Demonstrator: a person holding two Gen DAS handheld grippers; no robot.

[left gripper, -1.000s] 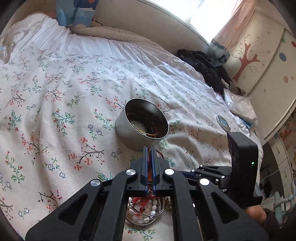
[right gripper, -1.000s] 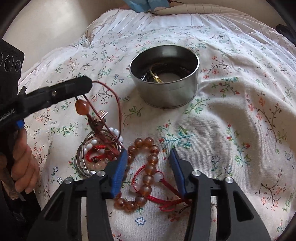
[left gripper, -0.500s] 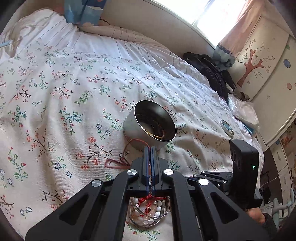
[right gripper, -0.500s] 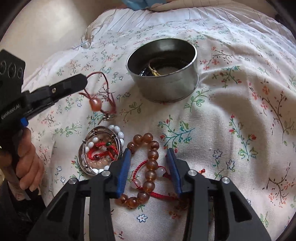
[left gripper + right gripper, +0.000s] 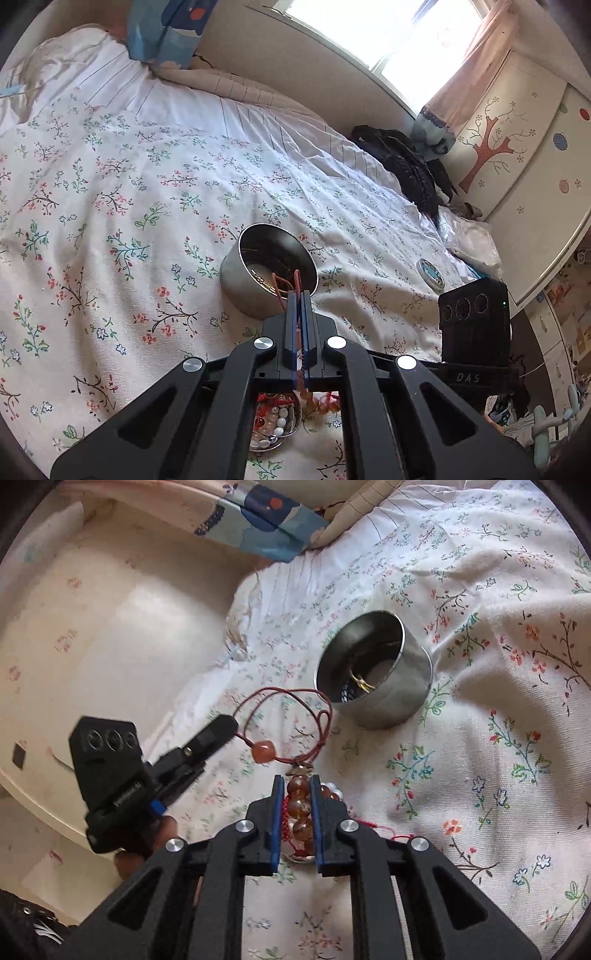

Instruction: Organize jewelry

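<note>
A round metal tin (image 5: 269, 269) (image 5: 373, 675) with jewelry inside stands on the floral bedsheet. My left gripper (image 5: 298, 295) (image 5: 231, 723) is shut on a red cord necklace (image 5: 291, 709) with an orange bead (image 5: 263, 751); the cord loops in the air beside the tin. My right gripper (image 5: 298, 781) is shut on an amber bead bracelet (image 5: 298, 805) with red thread, lifted off the sheet. A small glass dish (image 5: 275, 424) of white and red beads lies below the left gripper.
The bed is covered by a white floral sheet (image 5: 110, 206). A blue patterned pillow (image 5: 258, 520) lies at the head. A black garment (image 5: 402, 170) and a small round tin (image 5: 430, 271) lie at the far side, near a painted wardrobe (image 5: 517, 147).
My right gripper closed on the amber bead bracelet and lifted it. My left gripper carried the red cord necklace up and toward the tin.
</note>
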